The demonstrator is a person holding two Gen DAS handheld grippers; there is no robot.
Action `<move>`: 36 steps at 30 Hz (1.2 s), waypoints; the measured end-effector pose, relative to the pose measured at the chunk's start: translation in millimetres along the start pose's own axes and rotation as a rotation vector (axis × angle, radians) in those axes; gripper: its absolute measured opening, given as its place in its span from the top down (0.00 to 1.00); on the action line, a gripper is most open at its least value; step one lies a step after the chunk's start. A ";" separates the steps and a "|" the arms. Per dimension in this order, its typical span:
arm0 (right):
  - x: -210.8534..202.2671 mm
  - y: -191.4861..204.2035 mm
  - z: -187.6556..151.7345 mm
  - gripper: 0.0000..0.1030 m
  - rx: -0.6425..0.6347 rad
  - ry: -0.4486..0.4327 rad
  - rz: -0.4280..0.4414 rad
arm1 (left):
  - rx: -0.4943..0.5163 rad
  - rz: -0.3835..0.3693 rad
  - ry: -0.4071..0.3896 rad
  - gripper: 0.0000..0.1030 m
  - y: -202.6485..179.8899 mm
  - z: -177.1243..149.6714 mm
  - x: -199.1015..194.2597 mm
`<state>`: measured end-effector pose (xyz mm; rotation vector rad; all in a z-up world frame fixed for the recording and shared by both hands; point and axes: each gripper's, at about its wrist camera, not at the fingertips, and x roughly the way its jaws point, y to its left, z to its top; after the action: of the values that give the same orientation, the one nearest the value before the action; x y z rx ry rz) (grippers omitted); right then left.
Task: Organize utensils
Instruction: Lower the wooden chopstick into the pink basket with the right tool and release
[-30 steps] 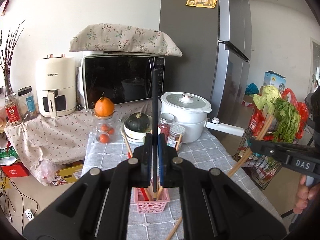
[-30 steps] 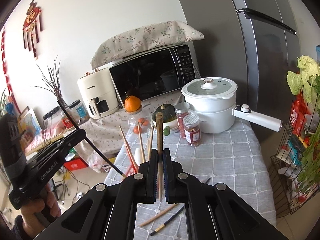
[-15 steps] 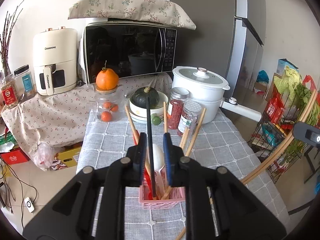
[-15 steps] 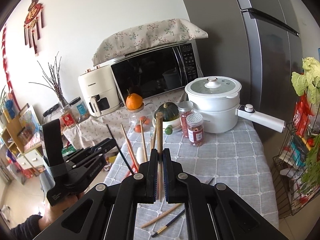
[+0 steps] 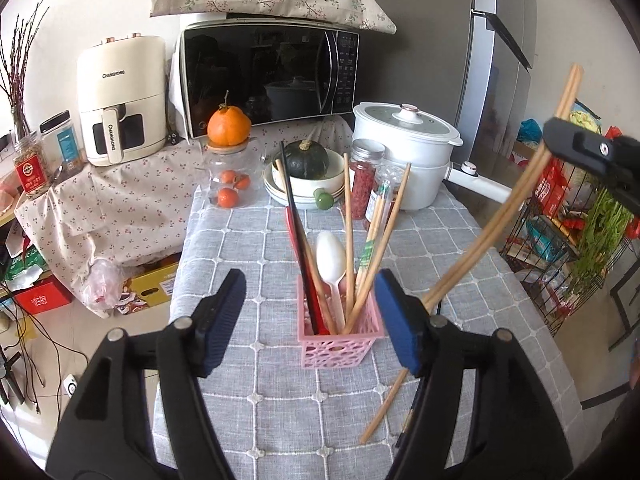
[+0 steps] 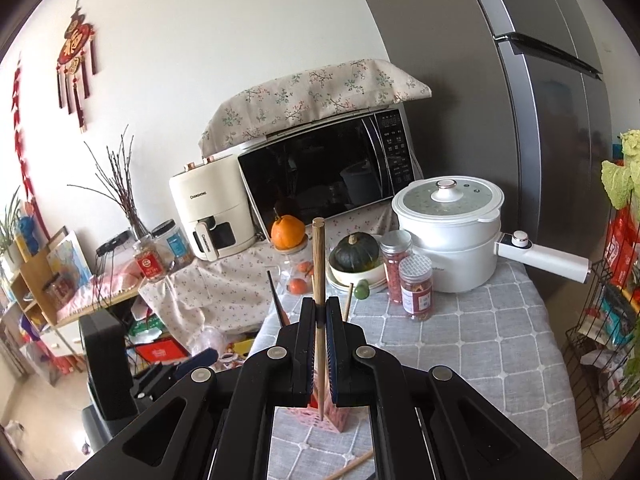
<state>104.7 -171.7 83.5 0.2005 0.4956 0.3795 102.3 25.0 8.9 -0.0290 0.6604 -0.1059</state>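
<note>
Covering the table, a grey checked cloth point(image 5: 248, 248) carries a pink basket point(image 5: 340, 346) holding chopsticks and a white spoon point(image 5: 331, 258). Left gripper point(image 5: 310, 316) hangs just before the basket, jaws wide and empty. Right gripper point(image 6: 320, 312) pinches wooden chopsticks point(image 6: 319, 280) upright above the basket.

Grey-clothed table point(image 5: 460, 248): pink basket point(image 5: 340, 350), jars point(image 5: 362, 184)
</note>
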 end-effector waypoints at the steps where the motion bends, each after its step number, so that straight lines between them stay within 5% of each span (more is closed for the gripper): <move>1: 2.3 2.2 0.7 0.95 0.002 -0.010 -0.001 | 0.002 0.001 0.010 0.31 2.1 -2.1 -0.6; 10: 36.0 16.5 -4.3 0.95 -0.005 -0.030 -0.030 | -0.029 -0.016 0.115 0.28 28.5 -23.7 2.6; 22: 86.8 6.4 -27.6 0.93 0.045 0.094 -0.046 | -0.015 -0.039 0.159 0.28 32.0 -28.9 4.4; 24: 81.2 1.7 -26.7 0.84 0.061 0.093 -0.041 | -0.011 -0.044 0.165 0.24 30.4 -29.5 5.2; 29: 54.2 -14.2 -22.4 0.40 0.082 0.060 -0.050 | -0.002 -0.060 0.189 0.20 24.3 -33.6 7.7; 36: 31.8 -53.1 -33.6 0.15 0.106 0.089 -0.161 | -0.008 -0.081 0.249 0.13 14.9 -44.7 18.2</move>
<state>130.0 -204.1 26.4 0.2457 0.6163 0.2058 90.5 38.2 -38.4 -0.0511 0.9083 -0.1872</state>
